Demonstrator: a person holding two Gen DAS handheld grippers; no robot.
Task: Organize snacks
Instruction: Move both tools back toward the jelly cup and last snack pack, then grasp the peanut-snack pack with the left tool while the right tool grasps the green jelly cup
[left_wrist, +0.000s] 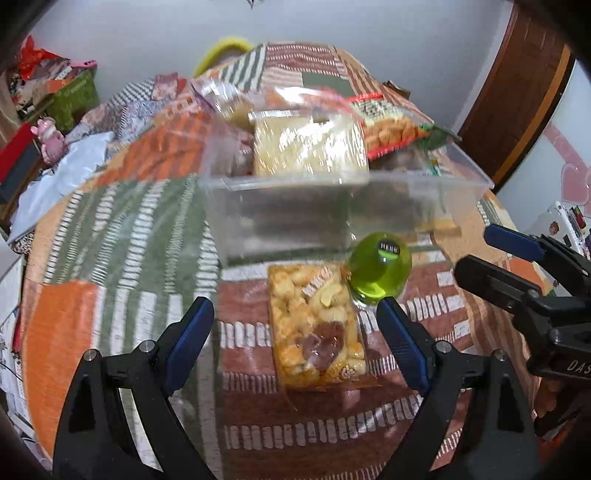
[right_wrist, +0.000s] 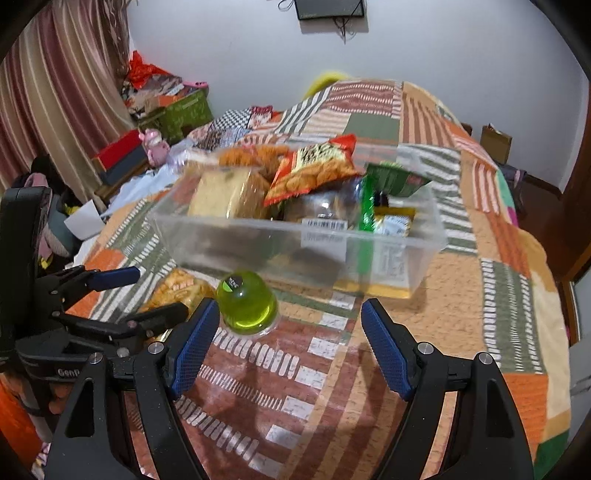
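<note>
A clear plastic bin (right_wrist: 295, 236) sits on a patchwork bedspread (right_wrist: 461, 295), already heaped with snacks: a pale block in clear wrap (right_wrist: 225, 195) at its left end, an orange biscuit bag (right_wrist: 314, 170) propped on top, and a green packet (right_wrist: 395, 179) toward its right end. Two items lie outside the bin, on the bedspread just in front of its near wall. A green jelly cup (right_wrist: 245, 304) lies tipped on its side by the bin's front left corner, and a clear nut pack (left_wrist: 317, 325) lies just beside the cup, apparently touching it.

The left gripper (left_wrist: 295, 339) hangs low over the nut pack, its blue-padded fingers (left_wrist: 190, 339) spread wide on either side and holding nothing. The right gripper (right_wrist: 290, 347) hovers in front of the bin, fingers likewise wide apart and empty, its left pad close to the jelly cup. Beyond the bin's left end, a pink toy (right_wrist: 155, 146) and boxes (right_wrist: 122, 155) crowd the wall by a striped curtain (right_wrist: 55, 92).
</note>
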